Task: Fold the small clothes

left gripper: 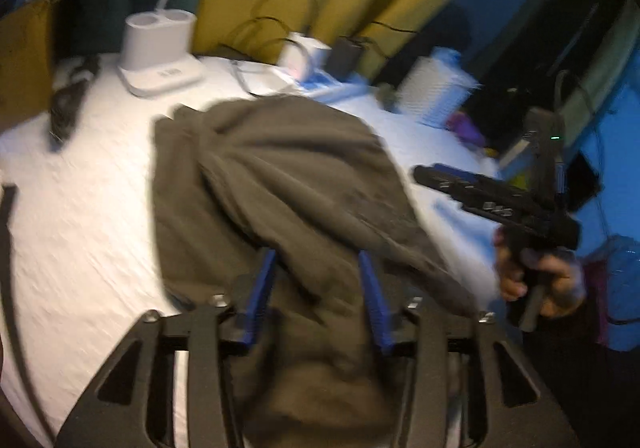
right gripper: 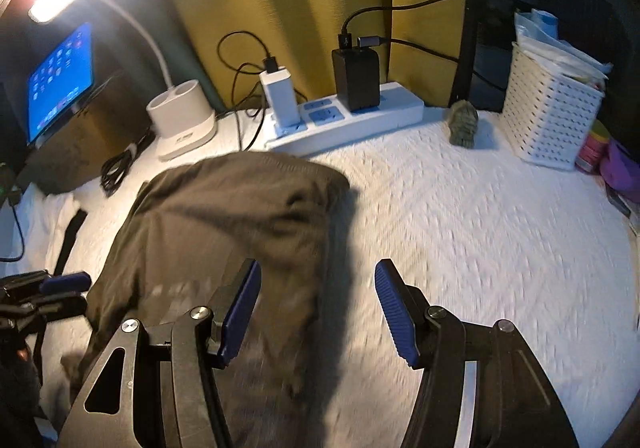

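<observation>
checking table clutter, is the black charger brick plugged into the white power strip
Yes, the black charger brick stands plugged into the white power strip, cables leaving its top.

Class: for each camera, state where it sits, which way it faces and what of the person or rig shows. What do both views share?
Left wrist: on the left gripper, facing the garment; shows its fingers, the right gripper and hand.
Right wrist: on the right gripper, facing the power strip; shows its fingers and the left gripper.
Shared: garment, lamp base, basket.
</observation>
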